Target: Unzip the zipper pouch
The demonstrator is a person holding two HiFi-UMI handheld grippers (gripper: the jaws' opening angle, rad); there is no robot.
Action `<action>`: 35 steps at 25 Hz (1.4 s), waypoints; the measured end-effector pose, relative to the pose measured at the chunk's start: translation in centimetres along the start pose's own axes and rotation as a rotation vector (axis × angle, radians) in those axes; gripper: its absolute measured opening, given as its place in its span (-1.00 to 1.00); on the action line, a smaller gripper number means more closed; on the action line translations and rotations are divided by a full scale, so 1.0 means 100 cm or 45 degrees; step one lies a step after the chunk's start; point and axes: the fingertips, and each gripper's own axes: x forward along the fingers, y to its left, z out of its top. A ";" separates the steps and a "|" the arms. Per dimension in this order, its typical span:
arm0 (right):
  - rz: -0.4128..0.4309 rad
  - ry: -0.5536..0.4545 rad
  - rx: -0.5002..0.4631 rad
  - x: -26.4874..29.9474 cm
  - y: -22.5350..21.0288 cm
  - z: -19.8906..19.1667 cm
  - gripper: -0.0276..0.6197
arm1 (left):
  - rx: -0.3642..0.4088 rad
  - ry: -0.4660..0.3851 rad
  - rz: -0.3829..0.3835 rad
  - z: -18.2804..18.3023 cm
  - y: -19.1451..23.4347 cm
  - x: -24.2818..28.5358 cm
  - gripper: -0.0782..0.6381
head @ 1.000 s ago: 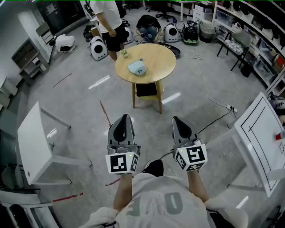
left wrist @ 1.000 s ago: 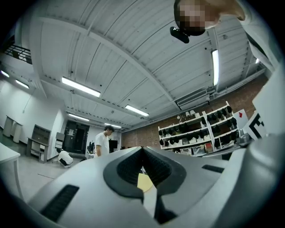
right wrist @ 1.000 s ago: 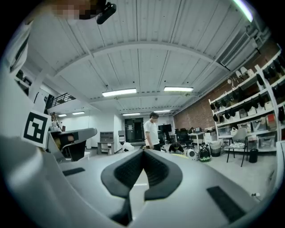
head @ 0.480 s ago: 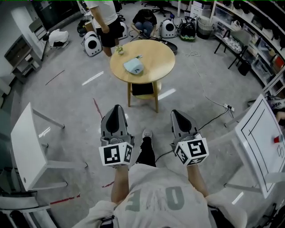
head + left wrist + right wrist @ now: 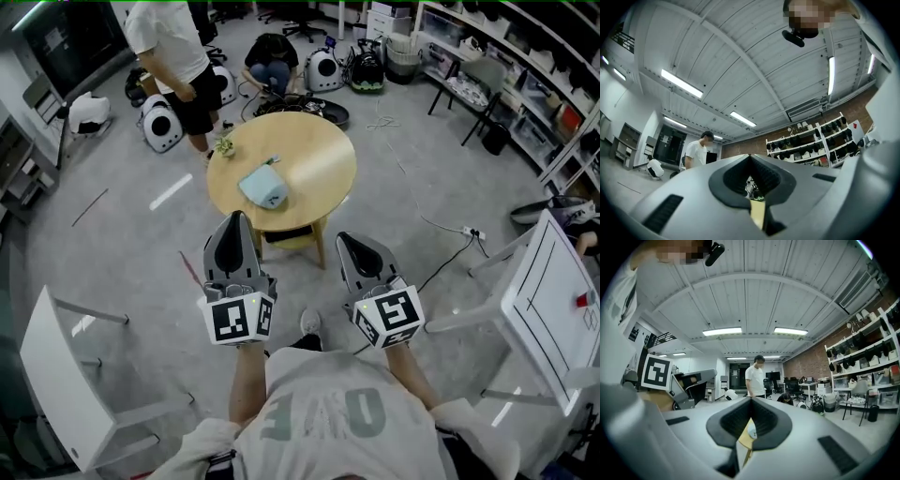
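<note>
A light blue zipper pouch (image 5: 262, 186) lies on the round wooden table (image 5: 319, 159), left of its middle. My left gripper (image 5: 233, 219) is shut and empty, its tips just short of the table's near edge, in front of the pouch. My right gripper (image 5: 346, 241) is also shut and empty, a little short of the table and to the pouch's right. In the left gripper view the left gripper (image 5: 750, 157) is closed, with a sliver of table (image 5: 757, 213) below. In the right gripper view the right gripper (image 5: 751, 401) frames the pale pouch (image 5: 751, 430).
One person (image 5: 173, 56) stands at the table's far left and another (image 5: 272, 70) crouches beyond. A small plant (image 5: 223, 145) sits on the table's left rim. White folding tables stand at left (image 5: 66, 375) and right (image 5: 553, 300). A cable (image 5: 441, 262) crosses the floor.
Both grippers have moved forward together toward the round table, which now sits much closer in the head view. Both stay shut.
</note>
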 end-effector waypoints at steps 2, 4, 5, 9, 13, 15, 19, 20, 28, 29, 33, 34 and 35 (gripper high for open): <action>-0.017 0.010 0.004 0.035 -0.012 0.003 -0.83 | -0.018 0.017 -0.014 -0.013 0.014 0.032 -0.71; -0.037 0.009 0.017 0.066 -0.023 0.003 -0.83 | -0.030 0.036 -0.034 -0.029 0.026 0.058 -0.71; -0.044 0.007 0.023 0.081 -0.028 0.003 -0.83 | -0.037 0.045 -0.044 -0.036 0.031 0.069 -0.71; -0.040 0.014 0.009 0.136 -0.036 0.004 -0.83 | -0.067 0.061 -0.030 -0.057 0.060 0.102 -0.71; -0.022 0.033 -0.006 0.173 -0.038 -0.003 -0.83 | -0.069 0.075 0.012 -0.072 0.083 0.118 -0.71; -0.020 0.038 0.007 0.188 -0.042 -0.007 -0.83 | -0.077 0.083 0.027 -0.079 0.090 0.127 -0.71; 0.003 0.048 0.016 0.216 -0.051 -0.015 -0.83 | -0.072 0.102 0.036 -0.092 0.095 0.145 -0.71; 0.010 0.052 0.011 0.222 -0.053 -0.017 -0.83 | -0.070 0.102 0.036 -0.094 0.095 0.149 -0.71; 0.093 0.062 -0.003 0.286 -0.076 -0.024 -0.83 | -0.044 0.092 0.077 -0.115 0.112 0.199 -0.71; 0.102 0.063 -0.004 0.293 -0.079 -0.024 -0.83 | -0.040 0.096 0.087 -0.118 0.116 0.206 -0.71; 0.142 0.069 0.005 0.322 -0.094 -0.026 -0.82 | -0.031 0.093 0.132 -0.127 0.132 0.233 -0.71; 0.156 0.075 0.010 0.328 -0.098 -0.028 -0.82 | -0.029 0.090 0.142 -0.129 0.134 0.239 -0.71; 0.171 0.082 0.015 0.334 -0.102 -0.030 -0.82 | -0.027 0.088 0.150 -0.130 0.137 0.245 -0.71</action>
